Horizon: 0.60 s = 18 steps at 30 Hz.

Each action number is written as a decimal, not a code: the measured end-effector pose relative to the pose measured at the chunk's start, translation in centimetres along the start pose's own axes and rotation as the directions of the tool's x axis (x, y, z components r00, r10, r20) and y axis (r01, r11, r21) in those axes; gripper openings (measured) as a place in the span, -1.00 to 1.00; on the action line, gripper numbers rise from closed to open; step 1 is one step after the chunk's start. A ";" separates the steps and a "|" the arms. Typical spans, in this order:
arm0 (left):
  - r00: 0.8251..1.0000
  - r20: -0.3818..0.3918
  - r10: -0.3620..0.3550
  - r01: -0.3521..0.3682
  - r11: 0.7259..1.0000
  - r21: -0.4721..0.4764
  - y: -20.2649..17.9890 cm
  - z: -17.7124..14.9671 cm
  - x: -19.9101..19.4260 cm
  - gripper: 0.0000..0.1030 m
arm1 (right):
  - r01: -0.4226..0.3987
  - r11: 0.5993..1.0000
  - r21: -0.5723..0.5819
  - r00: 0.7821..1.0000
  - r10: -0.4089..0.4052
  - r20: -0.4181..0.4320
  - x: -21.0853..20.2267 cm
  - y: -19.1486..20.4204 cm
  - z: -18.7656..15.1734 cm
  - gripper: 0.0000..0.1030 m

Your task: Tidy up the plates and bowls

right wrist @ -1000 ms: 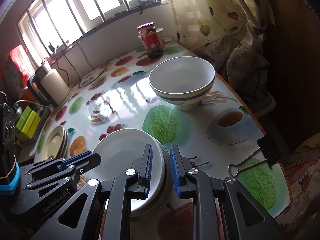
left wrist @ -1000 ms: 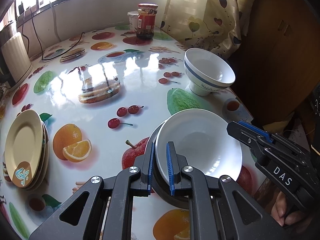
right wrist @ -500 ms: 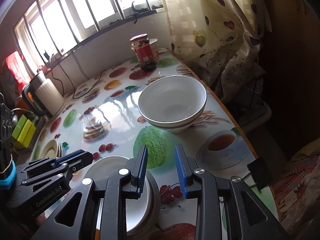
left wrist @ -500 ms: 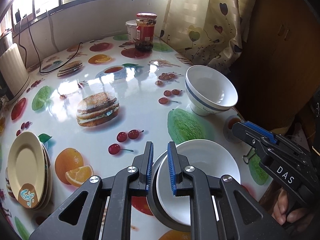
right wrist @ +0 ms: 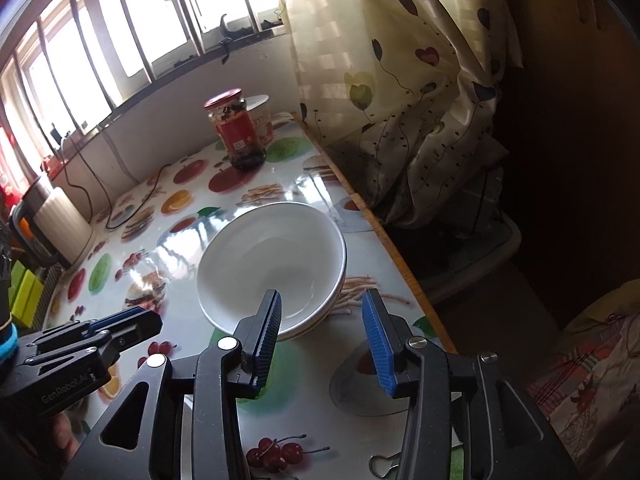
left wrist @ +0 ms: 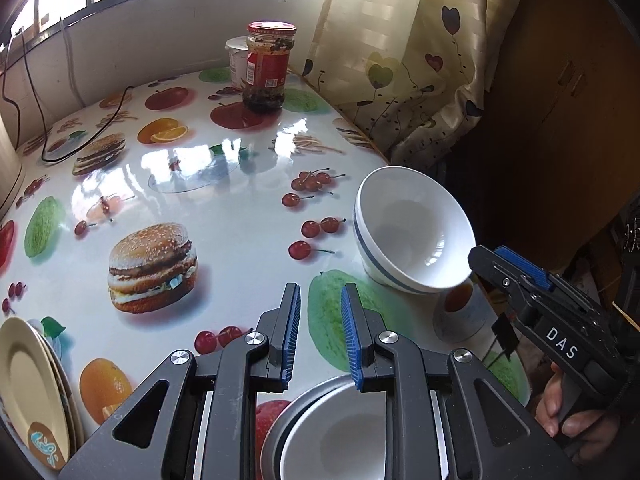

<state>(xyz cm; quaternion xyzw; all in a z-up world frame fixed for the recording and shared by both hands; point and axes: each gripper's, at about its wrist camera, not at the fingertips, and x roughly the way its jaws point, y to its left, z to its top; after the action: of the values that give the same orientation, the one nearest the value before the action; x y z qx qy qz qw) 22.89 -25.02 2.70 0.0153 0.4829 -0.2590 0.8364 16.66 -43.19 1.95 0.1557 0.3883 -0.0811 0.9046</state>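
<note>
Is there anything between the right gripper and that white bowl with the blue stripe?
Nothing visible. The right gripper faces the blue-striped white ceramic bowl directly, its jaws open, one finger already over the near rim. Only fruit-print tablecloth lies below.

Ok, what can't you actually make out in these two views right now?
- Left wrist view: white bowl on grey plate, partly hidden by the left gripper and cut off at the bottom edge.
- Left wrist view: cream plate stack, cut by the left edge; count unclear.
- Right wrist view: jar label, too small to read.
</note>
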 end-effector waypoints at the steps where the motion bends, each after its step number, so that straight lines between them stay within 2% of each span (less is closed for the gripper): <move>1: 1.000 -0.002 -0.011 0.011 1.000 0.004 -0.2 0.3 0.2 -0.57 | -0.001 1.000 0.001 1.000 0.001 0.000 0.3 -0.2 0.2 -0.18; 7: 0.999 -0.020 -0.040 0.041 0.999 0.025 -1.8 1.9 1.7 -0.55 | 0.009 1.000 0.009 1.000 -0.009 -0.021 1.9 -1.1 1.1 -0.18; 11: 0.999 -0.023 -0.035 0.035 0.999 0.031 -2.4 2.7 2.5 -0.36 | 0.001 1.000 0.014 0.999 -0.001 -0.034 2.7 -1.4 1.4 -0.18; 18: 0.998 -0.050 -0.027 0.028 1.000 0.014 -2.6 3.0 4.0 -0.36 | -0.003 1.000 0.013 0.999 0.004 -0.041 3.4 -1.7 1.9 -0.18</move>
<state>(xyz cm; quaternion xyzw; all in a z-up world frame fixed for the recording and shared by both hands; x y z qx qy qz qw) 25.72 -29.74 1.58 0.0211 0.5017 -0.2735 0.8204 19.88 -45.50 0.33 0.1637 0.4061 -0.0787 0.8956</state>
